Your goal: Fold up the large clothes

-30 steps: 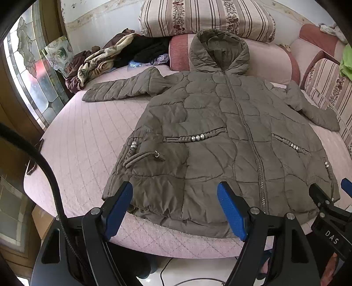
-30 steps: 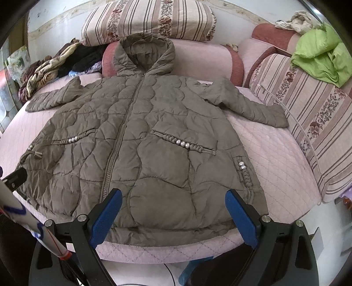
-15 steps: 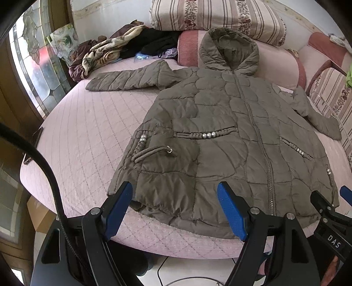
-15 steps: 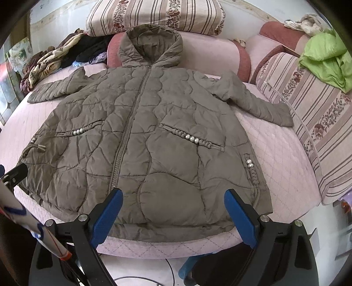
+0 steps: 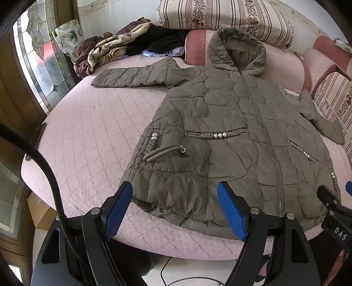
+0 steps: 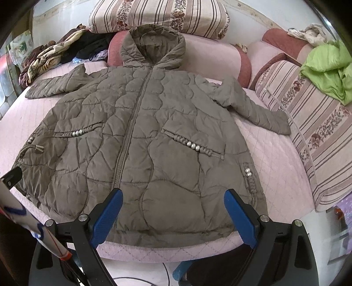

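Observation:
An olive quilted hooded coat (image 5: 231, 136) (image 6: 140, 132) lies front up and zipped on the pink bed, both sleeves spread out, hood toward the pillows. My left gripper (image 5: 176, 209) stands open above the coat's left hem corner, blue pads apart, nothing between them. Over the right half of the hem hangs my right gripper (image 6: 173, 215), open as well and apart from the fabric. The tip of the right gripper (image 5: 330, 202) shows at the right edge of the left wrist view.
A pink quilted bed cover (image 5: 92, 136) reaches the near edge, with floor and a cable below. A heap of clothes (image 5: 114, 50) lies at the back left by a stained-glass window (image 5: 37, 66). Striped pillows (image 6: 158, 17) and a green garment (image 6: 330, 66) sit behind and to the right.
The left wrist view has slid left along the hem, so the coat sits further right and more bare bed shows. The right gripper has crept slightly closer to the coat.

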`<state>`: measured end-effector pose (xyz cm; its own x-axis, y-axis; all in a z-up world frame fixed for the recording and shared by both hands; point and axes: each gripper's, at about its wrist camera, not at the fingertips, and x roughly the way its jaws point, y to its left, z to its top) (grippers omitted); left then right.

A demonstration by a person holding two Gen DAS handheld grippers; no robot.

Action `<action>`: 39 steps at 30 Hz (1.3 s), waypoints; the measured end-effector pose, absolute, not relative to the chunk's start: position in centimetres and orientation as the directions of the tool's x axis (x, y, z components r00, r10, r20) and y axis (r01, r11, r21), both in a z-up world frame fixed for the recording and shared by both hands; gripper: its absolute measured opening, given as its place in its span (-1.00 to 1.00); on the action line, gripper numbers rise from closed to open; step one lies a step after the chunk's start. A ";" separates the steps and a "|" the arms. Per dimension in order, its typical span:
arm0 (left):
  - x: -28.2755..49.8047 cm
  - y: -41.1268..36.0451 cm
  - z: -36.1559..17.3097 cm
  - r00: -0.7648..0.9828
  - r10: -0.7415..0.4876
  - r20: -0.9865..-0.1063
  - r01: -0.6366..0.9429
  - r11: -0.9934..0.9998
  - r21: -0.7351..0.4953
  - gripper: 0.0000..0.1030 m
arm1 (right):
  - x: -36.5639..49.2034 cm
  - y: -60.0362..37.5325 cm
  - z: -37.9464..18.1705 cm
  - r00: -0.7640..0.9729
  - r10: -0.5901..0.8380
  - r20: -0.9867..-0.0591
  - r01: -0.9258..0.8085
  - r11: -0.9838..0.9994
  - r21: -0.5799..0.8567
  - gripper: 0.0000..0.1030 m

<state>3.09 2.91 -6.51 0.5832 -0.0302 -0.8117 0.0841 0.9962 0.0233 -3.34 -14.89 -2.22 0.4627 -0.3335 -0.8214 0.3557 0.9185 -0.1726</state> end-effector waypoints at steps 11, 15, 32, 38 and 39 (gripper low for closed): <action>3.8 3.5 -6.2 0.585 -0.002 -0.811 0.073 0.996 0.049 0.53 | -1.8 -13.9 -1.5 0.482 -0.332 -0.811 0.298 0.932 -0.205 0.85; 4.2 3.7 -5.4 0.602 0.014 -0.798 0.073 0.995 0.073 0.53 | -1.5 -14.0 -1.4 0.484 -0.329 -0.811 0.298 0.933 -0.201 0.85; 5.7 6.0 -4.4 0.611 0.097 -0.786 -0.002 0.993 0.121 0.53 | 0.2 -14.8 -1.2 0.485 -0.315 -0.816 0.249 0.944 -0.217 0.85; 6.5 7.9 -4.6 0.598 0.147 -0.788 -0.069 0.989 0.132 0.53 | 0.6 -15.6 -1.7 0.473 -0.316 -0.823 0.254 0.943 -0.217 0.85; 6.6 8.2 -4.6 0.597 0.155 -0.787 -0.081 0.988 0.133 0.53 | 0.7 -15.8 -1.8 0.470 -0.317 -0.823 0.255 0.942 -0.217 0.85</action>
<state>6.64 8.25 -4.63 0.5969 0.1552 -0.7872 -0.0811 0.9878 0.1332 0.68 -15.82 -1.78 0.4704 -0.3174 -0.8234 0.2549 0.9422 -0.2175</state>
